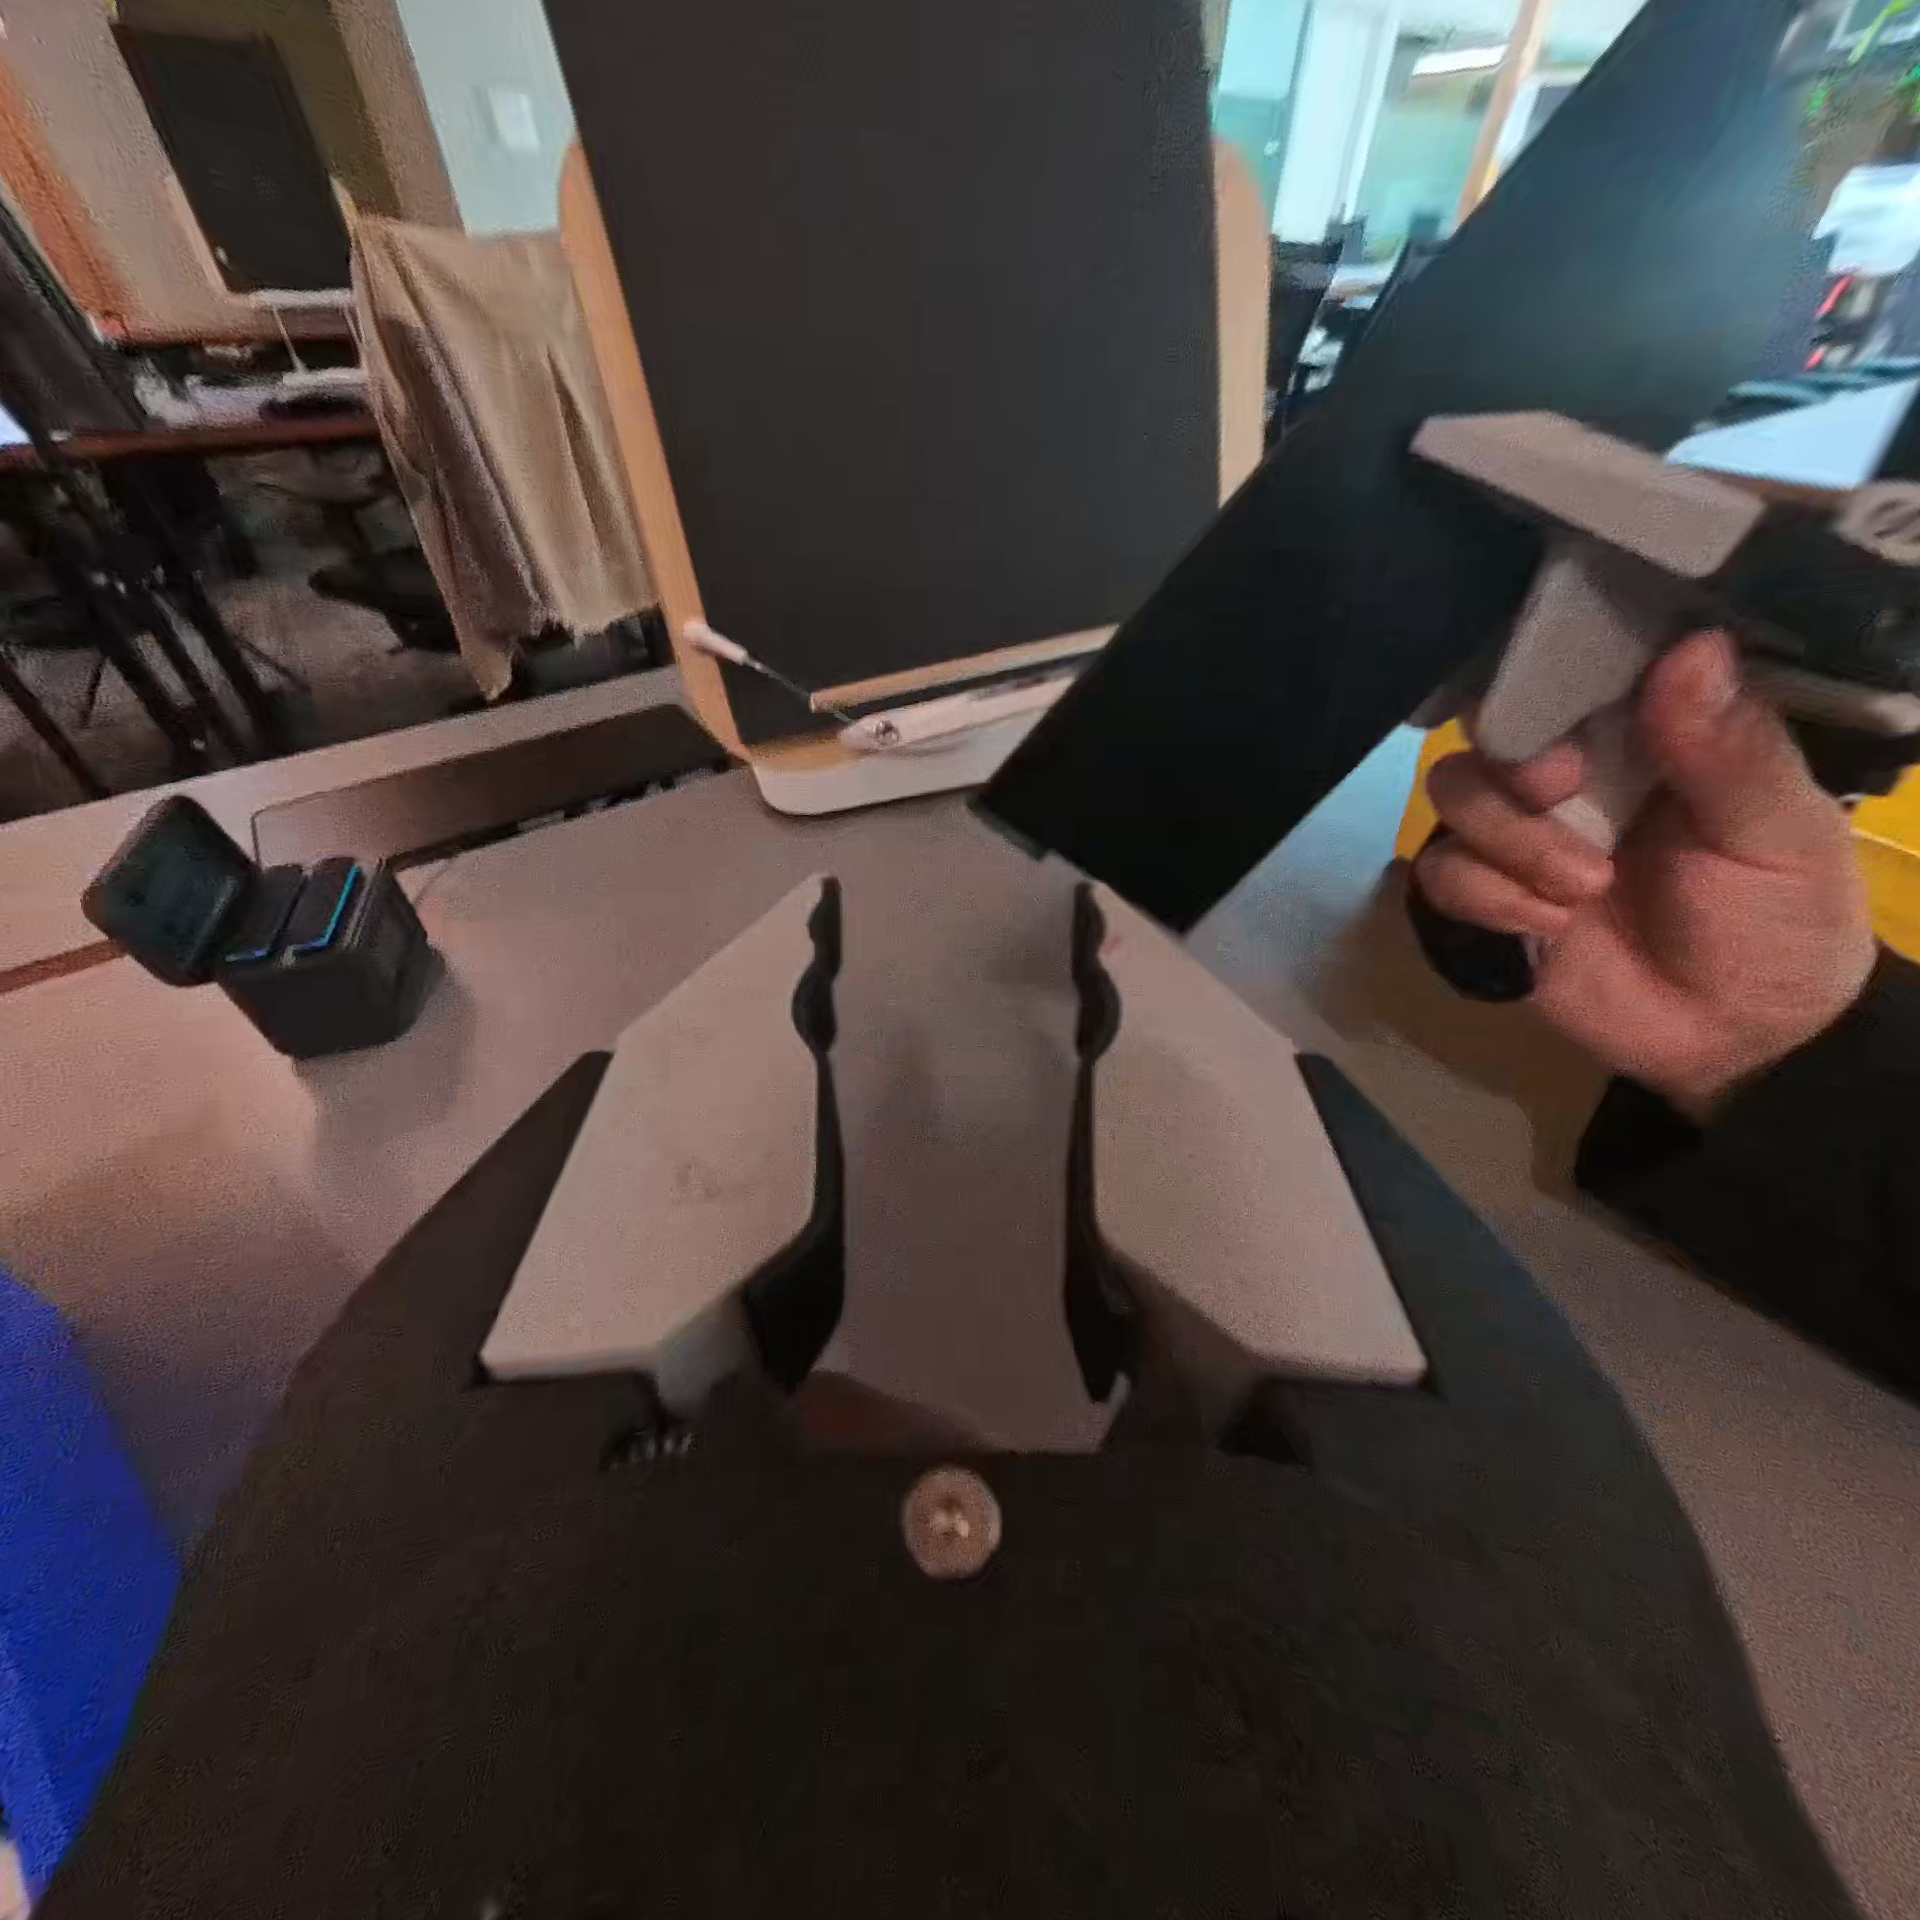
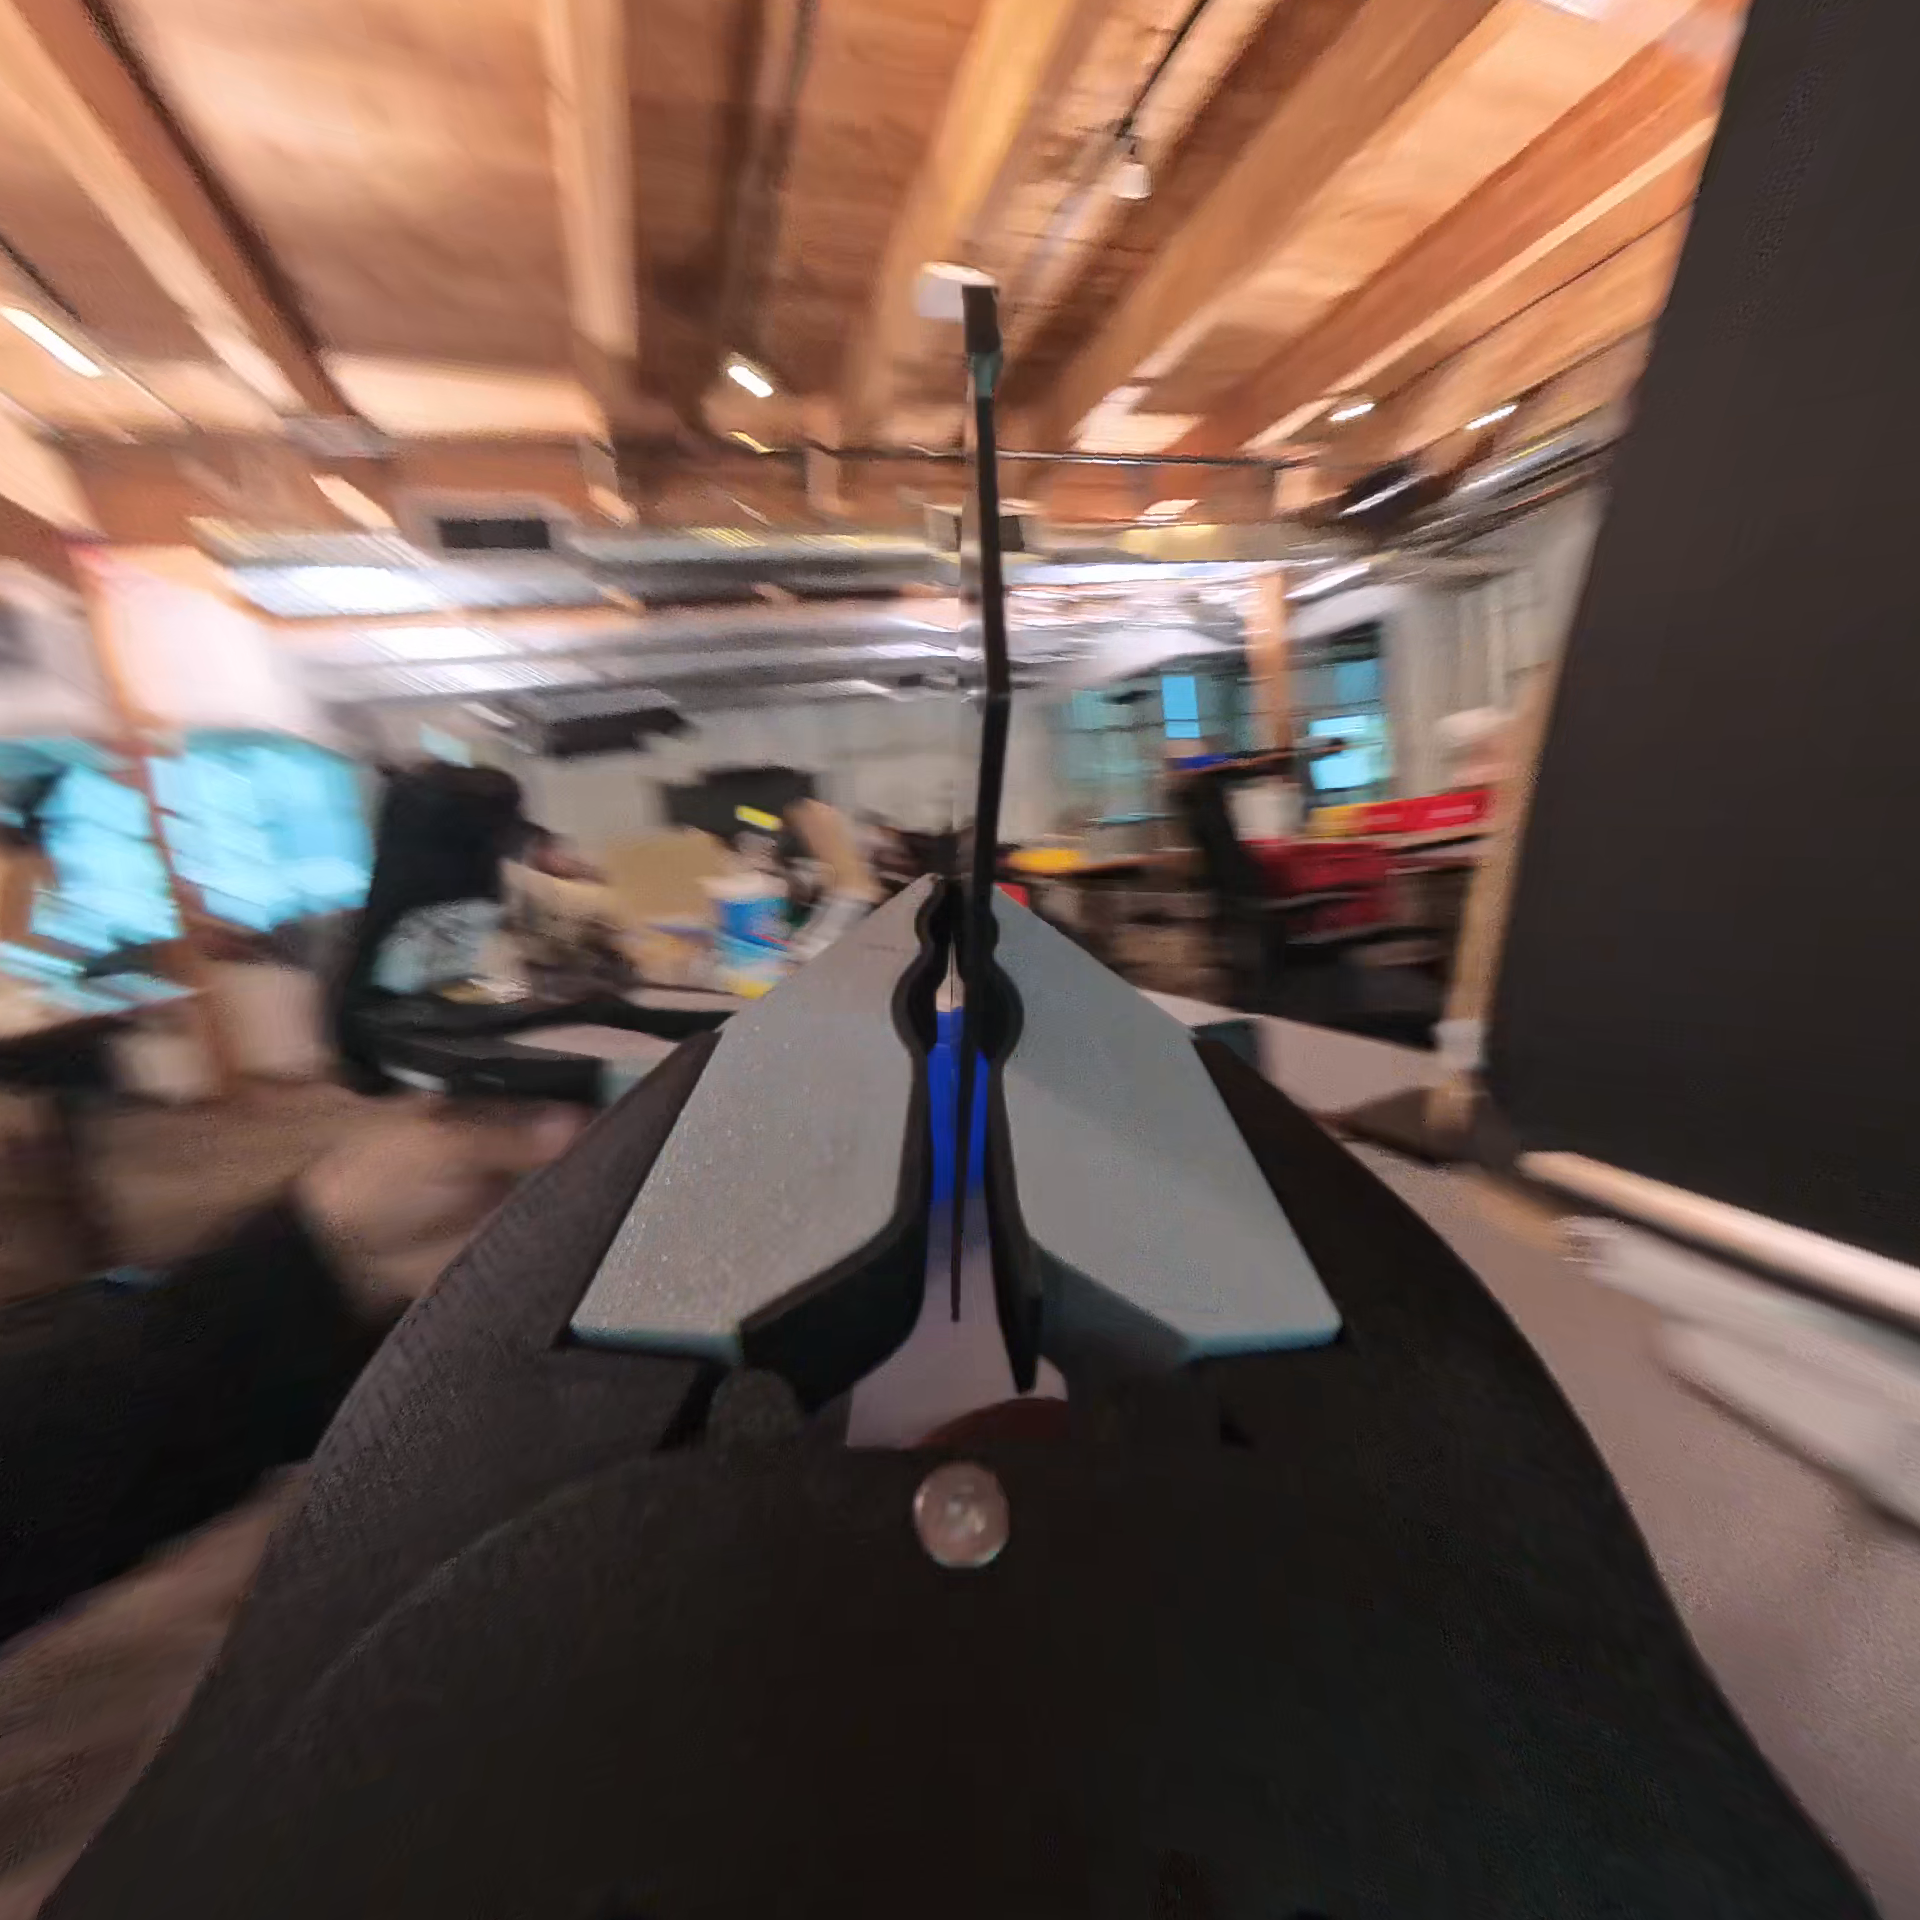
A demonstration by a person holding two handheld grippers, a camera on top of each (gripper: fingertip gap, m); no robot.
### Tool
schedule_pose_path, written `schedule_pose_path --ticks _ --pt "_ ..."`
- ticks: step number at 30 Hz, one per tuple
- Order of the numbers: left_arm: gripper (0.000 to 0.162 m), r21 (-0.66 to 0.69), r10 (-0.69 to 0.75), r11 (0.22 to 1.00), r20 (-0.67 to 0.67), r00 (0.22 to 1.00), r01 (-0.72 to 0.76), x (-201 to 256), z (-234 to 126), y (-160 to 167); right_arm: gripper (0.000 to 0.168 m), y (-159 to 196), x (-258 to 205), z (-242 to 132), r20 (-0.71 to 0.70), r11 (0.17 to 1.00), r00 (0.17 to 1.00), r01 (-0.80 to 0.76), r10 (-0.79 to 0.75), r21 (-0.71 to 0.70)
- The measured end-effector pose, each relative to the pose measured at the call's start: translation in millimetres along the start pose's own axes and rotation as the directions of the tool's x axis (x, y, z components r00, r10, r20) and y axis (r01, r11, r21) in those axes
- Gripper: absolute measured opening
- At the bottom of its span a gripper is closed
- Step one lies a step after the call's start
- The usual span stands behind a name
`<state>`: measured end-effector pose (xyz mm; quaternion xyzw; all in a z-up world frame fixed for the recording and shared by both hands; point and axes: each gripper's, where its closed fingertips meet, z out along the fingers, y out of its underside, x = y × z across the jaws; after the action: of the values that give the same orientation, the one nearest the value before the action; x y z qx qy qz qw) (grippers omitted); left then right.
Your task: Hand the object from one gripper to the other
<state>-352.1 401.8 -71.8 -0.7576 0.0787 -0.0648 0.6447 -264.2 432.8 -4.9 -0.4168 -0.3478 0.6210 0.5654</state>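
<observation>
While I hold off closing:
Left gripper [image 1: 954, 914]: spread wide, nothing inside, ready to receive.
Right gripper [image 2: 966, 914]: pinched on the black sheet [image 1: 1340, 582], held edge-on so its free corner reaches just beyond my left fingertips.
Farther left: black case [image 1: 281, 925] on the table [image 1: 156, 1143].

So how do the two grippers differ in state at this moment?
The left gripper is open and holds nothing; the right gripper is shut on the flat black panel. The left points level over the table; the right tilts up toward the ceiling. Both have grey fingers on black bodies.
</observation>
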Motion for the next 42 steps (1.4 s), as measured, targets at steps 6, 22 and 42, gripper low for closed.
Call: schedule_pose_path --ticks 6,22,42 --pt "0.069 -0.015 -0.218 0.974 -0.315 0.924 0.225 37 11 -6 0.000 52 18 -1 -0.024 0.415 0.464 0.766 -0.886 -0.491" --pt "0.081 -0.344 -0.462 0.882 -0.507 0.728 0.321 59 -2 30 0.000 92 -10 0 0.252 -0.328 -0.259 0.900 -0.932 -0.288" --pt "0.000 0.060 -0.331 0.893 -0.586 0.740 0.447 21 45 -25 0.031 91 18 -28 0.174 0.624 0.748 0.640 -0.641 -0.449"
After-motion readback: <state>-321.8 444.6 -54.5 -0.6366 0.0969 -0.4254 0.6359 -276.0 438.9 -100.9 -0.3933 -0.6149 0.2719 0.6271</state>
